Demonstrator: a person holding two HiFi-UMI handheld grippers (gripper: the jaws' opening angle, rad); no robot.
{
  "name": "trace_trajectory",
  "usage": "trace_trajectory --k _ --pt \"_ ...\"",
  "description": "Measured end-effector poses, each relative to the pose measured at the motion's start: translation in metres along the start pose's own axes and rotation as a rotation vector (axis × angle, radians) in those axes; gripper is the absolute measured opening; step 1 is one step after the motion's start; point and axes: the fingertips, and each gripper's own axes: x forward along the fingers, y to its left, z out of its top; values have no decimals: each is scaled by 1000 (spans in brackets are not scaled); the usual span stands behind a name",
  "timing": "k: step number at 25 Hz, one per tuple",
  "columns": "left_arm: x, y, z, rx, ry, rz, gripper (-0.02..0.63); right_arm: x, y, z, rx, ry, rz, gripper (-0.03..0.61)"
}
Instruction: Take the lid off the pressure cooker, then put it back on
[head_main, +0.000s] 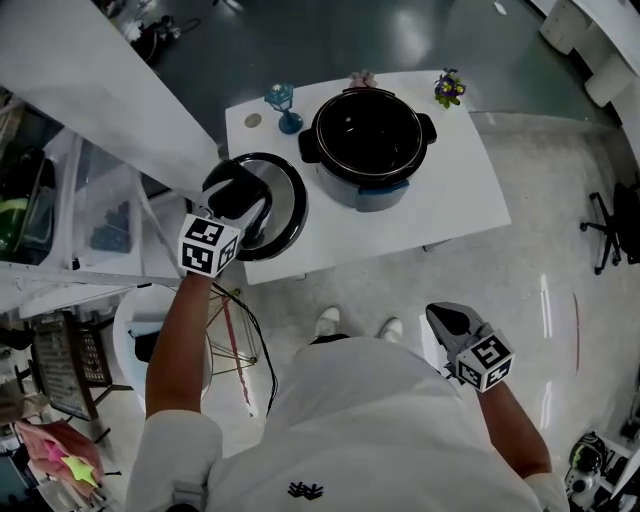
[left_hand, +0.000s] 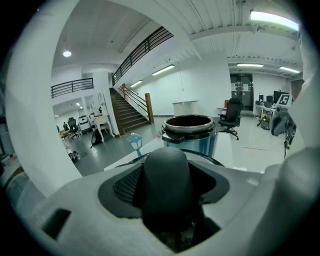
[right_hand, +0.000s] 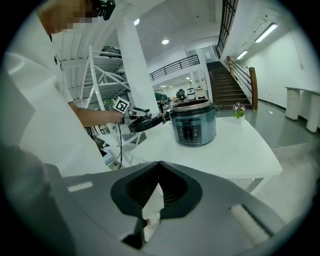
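One lid (head_main: 287, 205), clamped by its knob (left_hand: 165, 182) in my left fingers (left_hand: 65, 202), hangs above the counter's (head_main: 460, 190) near-left edge, the open cooker (head_main: 368, 150) just to its right, while my right fingers (right_hand: 75, 200), together and empty, hang well back.

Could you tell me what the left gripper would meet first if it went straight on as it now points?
Probably the open pressure cooker, standing straight ahead of the left gripper beyond the lid it holds by the knob. The lid's far edge would likely touch first; depth is unclear.
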Motion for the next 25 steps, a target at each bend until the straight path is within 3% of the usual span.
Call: trace_trajectory --k 12,25 --pt "-33 9 92 30 -43 -58 288 -12 -9 -13 30 -42 0 14" --pt "16 -25 169 122 -69 -183 288 -31 -26 -23 72 -81 -53 14"
